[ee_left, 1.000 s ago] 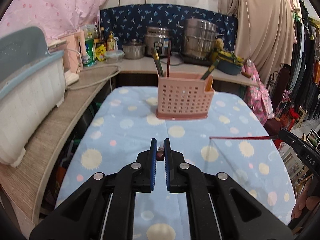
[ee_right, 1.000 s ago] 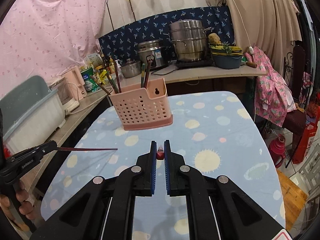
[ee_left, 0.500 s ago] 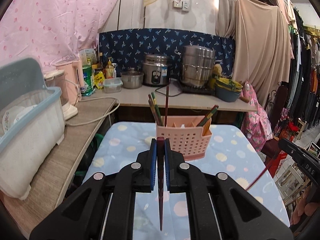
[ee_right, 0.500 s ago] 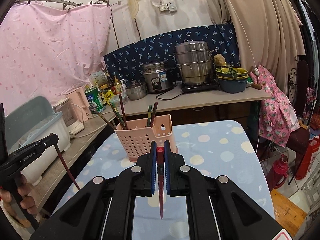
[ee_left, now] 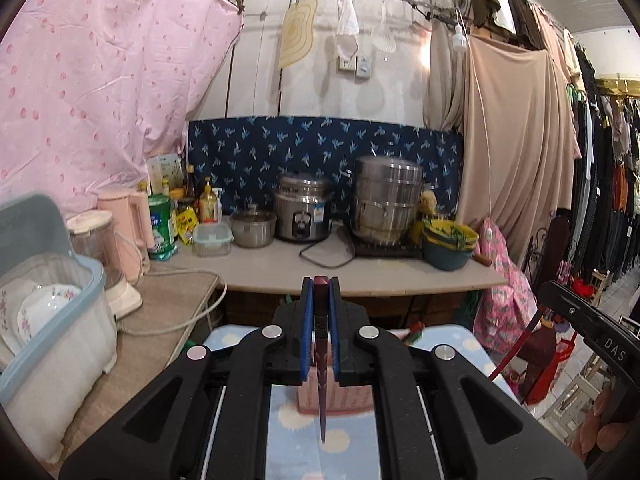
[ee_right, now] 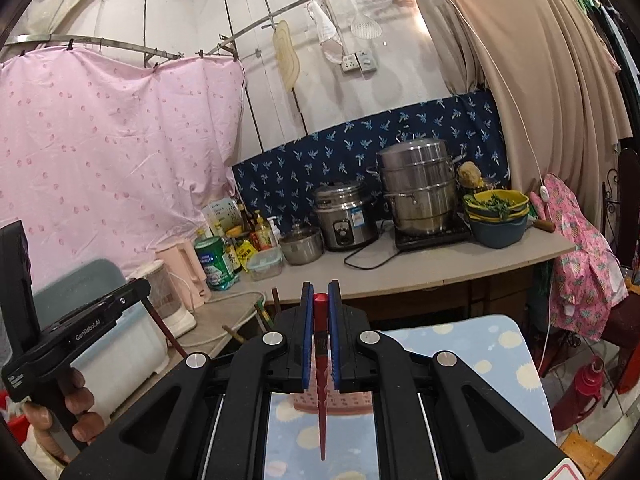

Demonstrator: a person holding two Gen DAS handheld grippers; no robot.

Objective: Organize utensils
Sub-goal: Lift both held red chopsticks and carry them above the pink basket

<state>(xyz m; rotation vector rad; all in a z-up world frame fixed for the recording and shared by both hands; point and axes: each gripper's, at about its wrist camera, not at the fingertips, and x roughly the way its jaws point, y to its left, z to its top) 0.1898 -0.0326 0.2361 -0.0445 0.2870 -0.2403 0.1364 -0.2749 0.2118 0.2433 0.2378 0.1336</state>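
Chopsticks: two in hand, one per gripper. Left gripper [ee_left: 321, 296] clamped on dark maroon chopstick [ee_left: 321, 380], held near its top, tip hanging over table [ee_left: 296, 432] in front of pink utensil basket [ee_left: 352, 400]. Right gripper [ee_right: 321, 300] clamped on red chopstick [ee_right: 321, 392], same hanging pose above same basket. Basket mostly hidden behind the grippers; three more stick ends showing by its left side in right view, exact count uncertain.

Room, left to right: pink dotted curtain [ee_left: 100, 92]; lidded dish bin [ee_left: 52, 320] holding plates; blender [ee_left: 100, 256]; pink kettle [ee_left: 128, 220]; cluster of bottles; one food box [ee_left: 212, 240]; one small pot [ee_left: 253, 229]; one rice cooker [ee_left: 303, 216]; one stacked steamer [ee_left: 386, 200]; stacked bowls [ee_left: 448, 240]; beige drape [ee_left: 516, 140]. Table cloth pale blue, sun-spotted.
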